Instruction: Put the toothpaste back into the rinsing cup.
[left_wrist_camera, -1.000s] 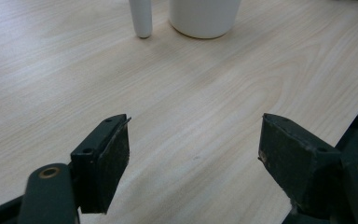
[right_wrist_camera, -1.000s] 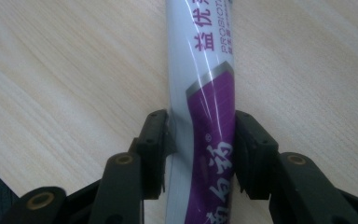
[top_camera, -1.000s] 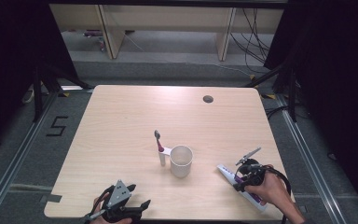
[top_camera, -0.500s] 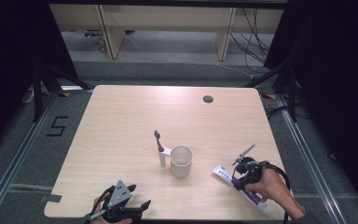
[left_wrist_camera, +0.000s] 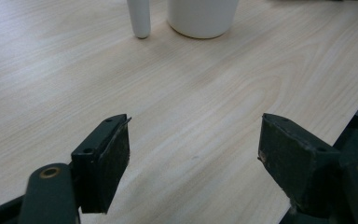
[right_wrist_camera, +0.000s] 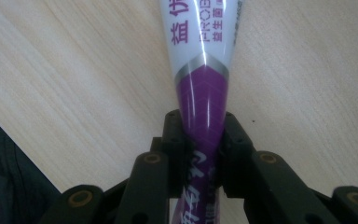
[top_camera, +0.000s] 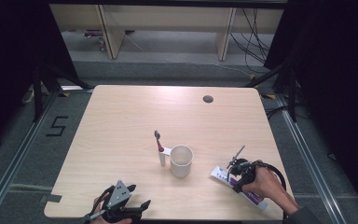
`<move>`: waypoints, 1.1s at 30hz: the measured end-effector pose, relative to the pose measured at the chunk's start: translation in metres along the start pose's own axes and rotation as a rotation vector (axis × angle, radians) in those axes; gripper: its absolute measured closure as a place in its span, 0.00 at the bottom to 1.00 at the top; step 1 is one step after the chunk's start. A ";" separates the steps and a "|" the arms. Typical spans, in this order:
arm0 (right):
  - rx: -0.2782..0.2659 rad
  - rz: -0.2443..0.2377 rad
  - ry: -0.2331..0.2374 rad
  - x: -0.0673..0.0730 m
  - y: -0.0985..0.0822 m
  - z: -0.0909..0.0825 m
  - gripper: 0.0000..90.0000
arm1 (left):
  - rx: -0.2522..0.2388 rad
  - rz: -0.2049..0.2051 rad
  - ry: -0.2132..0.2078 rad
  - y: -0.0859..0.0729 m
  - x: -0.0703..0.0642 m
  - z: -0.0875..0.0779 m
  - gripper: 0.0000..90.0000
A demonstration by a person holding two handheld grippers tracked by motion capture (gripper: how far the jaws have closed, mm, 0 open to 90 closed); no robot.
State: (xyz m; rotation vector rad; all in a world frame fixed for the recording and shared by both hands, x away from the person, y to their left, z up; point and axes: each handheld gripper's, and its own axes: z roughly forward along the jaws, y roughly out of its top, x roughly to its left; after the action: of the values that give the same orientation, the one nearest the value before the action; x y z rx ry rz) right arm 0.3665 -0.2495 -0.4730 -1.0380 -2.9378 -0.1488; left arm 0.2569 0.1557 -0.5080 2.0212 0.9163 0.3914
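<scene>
One white cup (inside unseen), toothbrush beside, toothpaste tube clamped by right claw

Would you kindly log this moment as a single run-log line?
right gripper: jaws just closing, pinching purple-and-white toothpaste tube | left gripper: open, nothing between jaws | white plastic cup: upright mid-table

The high view looks forward and down from above the near edge of the bench, taking in its whole top. The left gripper view sits low and close over the wood, facing toward 1 o'clock, where the bases of the cup and the toothbrush also seen from above appear. The right gripper view looks along the toothpaste tube from very near.
</scene>
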 end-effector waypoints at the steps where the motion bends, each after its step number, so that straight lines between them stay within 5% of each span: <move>1: 0.017 0.028 -0.006 0.003 0.002 -0.001 0.84 | 0.014 0.013 0.004 0.000 0.001 -0.001 0.27; 5: 0.049 0.003 -0.019 0.005 0.006 -0.001 0.85 | -0.016 -0.018 -0.008 0.000 -0.001 0.000 0.27; 7: 0.052 -0.030 -0.022 0.003 0.006 0.000 0.85 | -0.001 -0.002 -0.008 0.000 -0.001 -0.001 0.27; 9: 0.070 -0.001 -0.026 0.006 0.007 -0.001 0.85 | -0.007 -0.012 -0.007 0.000 -0.002 0.000 0.27; 10: 0.060 -0.042 -0.030 0.004 0.007 0.001 0.85 | -0.007 -0.011 -0.006 0.000 -0.002 0.000 0.27; 19: 0.114 -0.039 -0.069 0.012 0.013 0.002 0.85 | 0.002 0.004 -0.005 0.000 -0.001 -0.002 0.28; 33: 0.104 -0.085 -0.084 0.013 0.015 0.003 0.86 | -0.005 0.000 -0.010 0.000 -0.001 -0.002 0.28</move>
State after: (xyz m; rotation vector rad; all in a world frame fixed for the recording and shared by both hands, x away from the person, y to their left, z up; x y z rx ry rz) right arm 0.3663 -0.2293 -0.4736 -0.9286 -3.0286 0.0470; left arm 0.2555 0.1561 -0.5071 2.0171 0.9090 0.3831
